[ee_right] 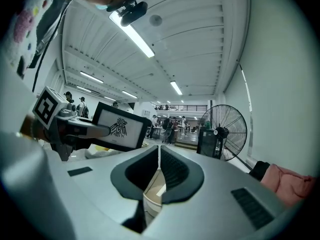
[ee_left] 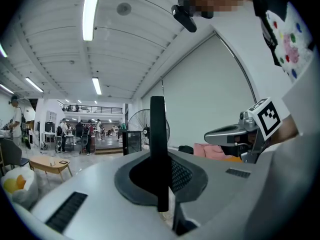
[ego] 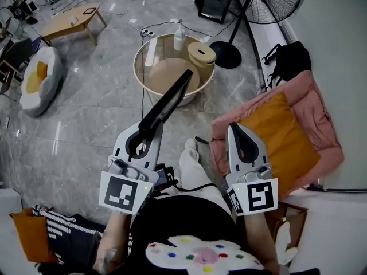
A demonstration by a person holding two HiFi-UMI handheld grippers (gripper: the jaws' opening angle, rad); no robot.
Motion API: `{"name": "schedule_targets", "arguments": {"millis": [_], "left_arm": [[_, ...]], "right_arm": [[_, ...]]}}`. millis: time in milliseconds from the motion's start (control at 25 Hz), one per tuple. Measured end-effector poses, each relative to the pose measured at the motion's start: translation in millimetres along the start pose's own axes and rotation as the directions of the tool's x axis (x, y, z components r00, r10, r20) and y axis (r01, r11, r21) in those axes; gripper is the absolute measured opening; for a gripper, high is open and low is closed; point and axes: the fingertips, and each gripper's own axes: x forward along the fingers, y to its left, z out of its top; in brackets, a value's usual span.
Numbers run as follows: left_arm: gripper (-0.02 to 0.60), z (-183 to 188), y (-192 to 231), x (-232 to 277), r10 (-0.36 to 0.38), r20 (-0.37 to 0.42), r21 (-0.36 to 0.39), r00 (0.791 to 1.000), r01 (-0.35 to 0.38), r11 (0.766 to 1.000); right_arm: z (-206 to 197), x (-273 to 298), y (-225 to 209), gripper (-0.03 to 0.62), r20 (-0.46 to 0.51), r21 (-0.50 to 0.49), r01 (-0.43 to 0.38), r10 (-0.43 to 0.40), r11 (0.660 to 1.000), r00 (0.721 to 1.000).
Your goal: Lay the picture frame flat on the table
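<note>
Presently: picture frame (ego: 167,103) held in the air, short of the round bench (ego: 139,73).
Black border, white print with a black bird emblem. The frame stands on edge, its long axis running from the left gripper (ego: 148,132), whose jaws clamp its near end, toward the bench. Right gripper (ego: 234,128) jaws closed, empty. The rimmed bench holds a bottle (ego: 179,39) and a round wooden box (ego: 201,54).

No words, brands or numbers can be read anywhere. The only signs are patterns. In the head view, a black-and-white square marker (ego: 123,191) sits on the cube of the left gripper (ego: 150,132) at seven o'clock. A similar marker (ego: 261,196) sits on the cube of the right gripper (ego: 234,127) at five o'clock. In the right gripper view, at nine o'clock, the black-rimmed rectangular picture frame (ee_right: 120,129) shows a black bird-like emblem (ee_right: 119,127) on its white sheet.
</note>
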Motion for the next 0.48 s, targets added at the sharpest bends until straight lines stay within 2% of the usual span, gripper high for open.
{"name": "schedule_targets", "arguments": {"millis": [160,200,280,480], "left_arm": [[0.025,-4,6,14,0.009,0.000,-0.005,1.000,-0.009,1.000],[0.025,-5,7,17,0.012,-0.004,-0.005,1.000,-0.012,1.000],[0.025,-6,12,26,0.012,-0.012,0.000,1.000,-0.012,1.000],[0.025,-4,30,50,0.023,-0.022,0.014,0.999,-0.023,1.000]], "right_arm": [[-4,13,-10,0.041,0.003,0.023,-0.010,0.010,1.000,1.000],[-5,17,-12,0.055,0.004,0.031,-0.014,0.014,0.999,1.000],[-7,28,-17,0.124,0.010,0.045,-0.024,0.023,0.999,1.000],[-7,62,-29,0.124,0.021,0.050,-0.040,0.039,0.998,0.999]]}}
